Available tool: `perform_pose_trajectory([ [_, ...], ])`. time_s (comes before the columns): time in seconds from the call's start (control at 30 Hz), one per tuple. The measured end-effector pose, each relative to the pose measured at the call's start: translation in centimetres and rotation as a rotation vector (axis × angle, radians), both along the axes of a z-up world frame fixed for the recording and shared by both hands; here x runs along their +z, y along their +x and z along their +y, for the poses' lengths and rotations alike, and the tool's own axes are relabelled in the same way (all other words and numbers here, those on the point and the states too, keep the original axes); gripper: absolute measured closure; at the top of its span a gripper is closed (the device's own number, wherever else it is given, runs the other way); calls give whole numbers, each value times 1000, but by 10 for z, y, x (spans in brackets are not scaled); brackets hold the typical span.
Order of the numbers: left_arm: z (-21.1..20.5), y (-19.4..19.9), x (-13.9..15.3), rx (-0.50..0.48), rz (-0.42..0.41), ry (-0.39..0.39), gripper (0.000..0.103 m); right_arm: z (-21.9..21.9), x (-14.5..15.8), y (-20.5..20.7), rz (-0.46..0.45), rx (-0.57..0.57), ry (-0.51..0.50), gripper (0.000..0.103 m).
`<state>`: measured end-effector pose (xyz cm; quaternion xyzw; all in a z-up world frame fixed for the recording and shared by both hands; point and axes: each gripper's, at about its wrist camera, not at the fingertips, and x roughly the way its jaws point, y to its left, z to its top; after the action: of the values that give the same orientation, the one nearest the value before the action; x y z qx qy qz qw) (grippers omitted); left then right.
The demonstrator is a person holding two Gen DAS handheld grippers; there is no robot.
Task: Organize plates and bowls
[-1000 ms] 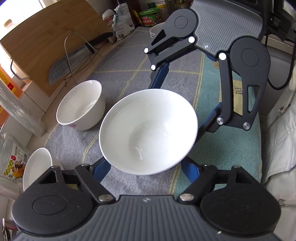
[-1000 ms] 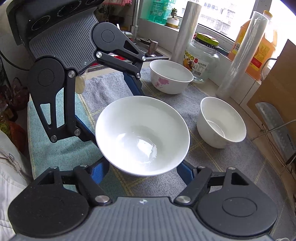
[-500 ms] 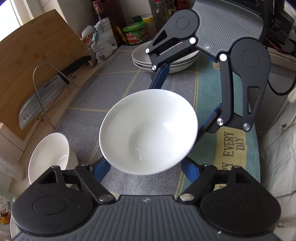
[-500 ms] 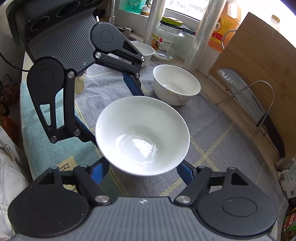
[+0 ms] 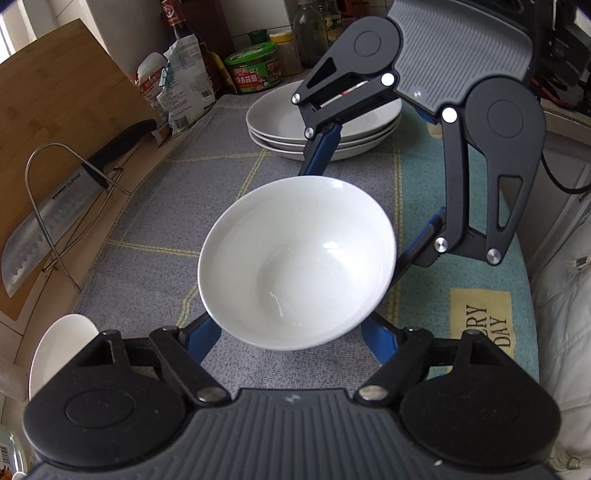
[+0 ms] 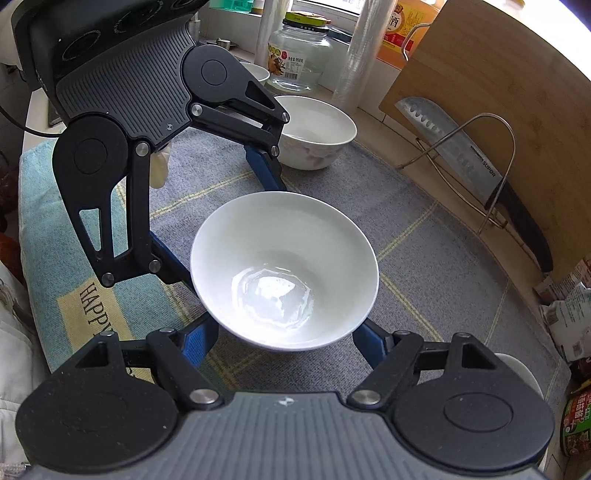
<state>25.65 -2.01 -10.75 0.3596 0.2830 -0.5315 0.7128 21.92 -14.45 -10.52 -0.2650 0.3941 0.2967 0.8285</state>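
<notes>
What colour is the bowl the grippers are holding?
Plain white bowl; clearest in the left wrist view.

- A home kitchen, going by what crowds the desk (image 5: pixel 325 184).
- A wooden cutting board (image 6: pixel 491 92) leans at the back, with a cleaver (image 6: pixel 454 147) propped in a wire rack (image 6: pixel 480 147) before it.
- Sauce bottles (image 5: pixel 181 33), a green-lidded jar (image 5: pixel 253 66) and food packets (image 5: pixel 184 88) line the wall.
- A stack of white plates (image 5: pixel 280 122) and a white bowl (image 6: pixel 321 129) rest on a grey checked cloth (image 6: pixel 443 258).
- A glass jar (image 6: pixel 299 51) and an orange oil jug (image 6: pixel 399 33) sit by the window.
</notes>
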Motion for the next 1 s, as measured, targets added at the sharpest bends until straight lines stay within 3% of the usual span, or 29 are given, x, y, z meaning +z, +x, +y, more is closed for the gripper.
perform_pose_trajectory([
  [0.17,-1,5,-5,8,25,-7,21,0,-5,6,19,-10,-3,18],
  [0.33,2,5,-1,7,55,-32,11,-1,-8,11,50,-36,27,3],
  [0.43,10,4,2,42,69,-27,11,-2,-3,5,30,-28,16,2],
  [0.57,33,4,11,133,115,-52,10,-8,12,-1,14,-51,47,1],
  [0.67,53,7,22,256,133,-71,7,-7,26,-3,-11,-64,83,0],
  [0.9,99,28,42,497,69,-122,7,18,46,14,-58,-32,132,0],
  [1.0,111,40,43,563,36,-100,7,32,47,29,-65,-6,141,0],
])
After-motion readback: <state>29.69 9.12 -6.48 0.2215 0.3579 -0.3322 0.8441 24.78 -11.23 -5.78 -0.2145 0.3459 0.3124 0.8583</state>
